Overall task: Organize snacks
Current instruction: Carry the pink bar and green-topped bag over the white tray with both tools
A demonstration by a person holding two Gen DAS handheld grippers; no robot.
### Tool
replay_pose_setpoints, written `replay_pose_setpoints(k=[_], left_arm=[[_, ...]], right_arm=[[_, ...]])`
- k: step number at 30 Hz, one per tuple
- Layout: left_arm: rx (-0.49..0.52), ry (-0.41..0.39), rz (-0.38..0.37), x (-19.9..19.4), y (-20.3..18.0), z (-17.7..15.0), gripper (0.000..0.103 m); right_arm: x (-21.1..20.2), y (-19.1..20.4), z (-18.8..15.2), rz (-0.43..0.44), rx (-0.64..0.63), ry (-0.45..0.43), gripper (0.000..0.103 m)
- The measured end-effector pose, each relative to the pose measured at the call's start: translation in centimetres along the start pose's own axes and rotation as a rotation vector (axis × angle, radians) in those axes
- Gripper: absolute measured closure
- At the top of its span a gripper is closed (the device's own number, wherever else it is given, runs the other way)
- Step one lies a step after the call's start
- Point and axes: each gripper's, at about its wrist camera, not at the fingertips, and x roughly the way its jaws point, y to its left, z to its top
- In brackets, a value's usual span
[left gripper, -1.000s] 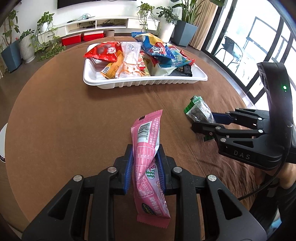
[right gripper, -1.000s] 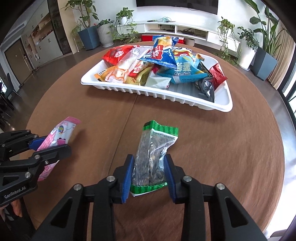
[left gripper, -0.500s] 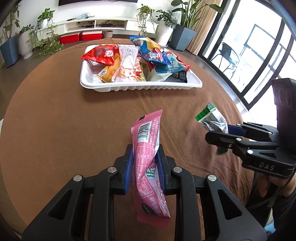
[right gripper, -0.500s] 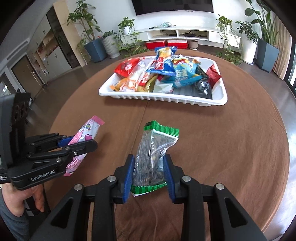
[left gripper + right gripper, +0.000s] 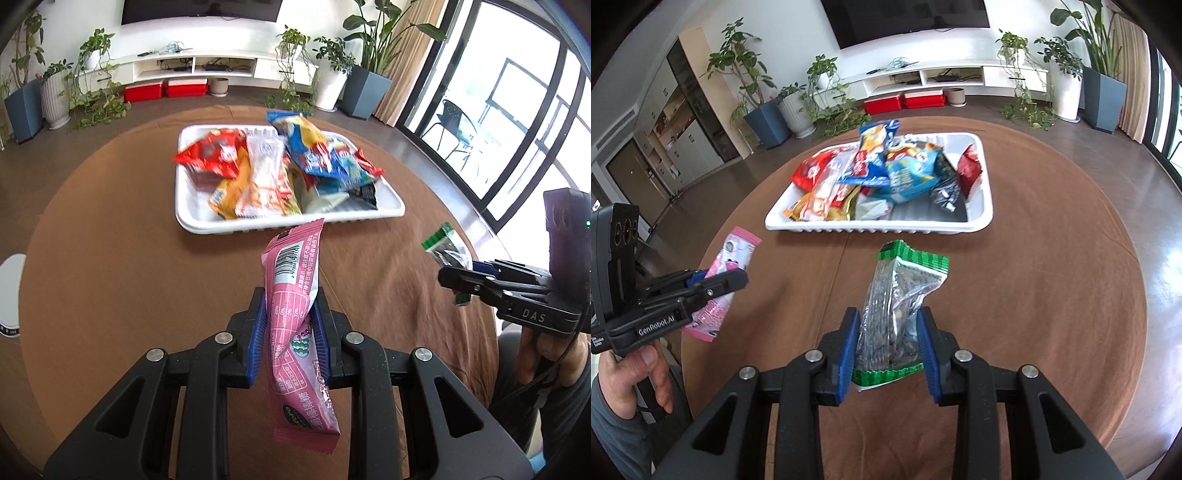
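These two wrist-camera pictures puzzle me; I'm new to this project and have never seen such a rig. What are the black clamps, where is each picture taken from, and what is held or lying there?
No robot here: a person holds a hand-operated two-finger clamp in each hand, each with a wide-angle camera looking along its fingers. One picture looks out from the left gripper, shut on a pink snack bar; the other from the right gripper, shut on a green-edged clear packet of something dark. Each camera also catches the other clamp at its edge. Ahead, on a round brown table, lies a white tray piled with snack packets.
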Motion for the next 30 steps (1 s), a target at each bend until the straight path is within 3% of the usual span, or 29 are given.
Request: replay_pose_setpoints(k=[20,30], left_arm=[[0.071,-0.066,0.061,-2.3,-0.4,5.1,0.081],[0.087,-0.077,0.074,-1.5,0.4,9.3,0.081]], right_arm=[[-3.2,-4.2,6.6,-0.070,0.014,-0.126,0.069],[-2.5,-4.1,11.2,-0.065,-0.032,-0.157,0.069]])
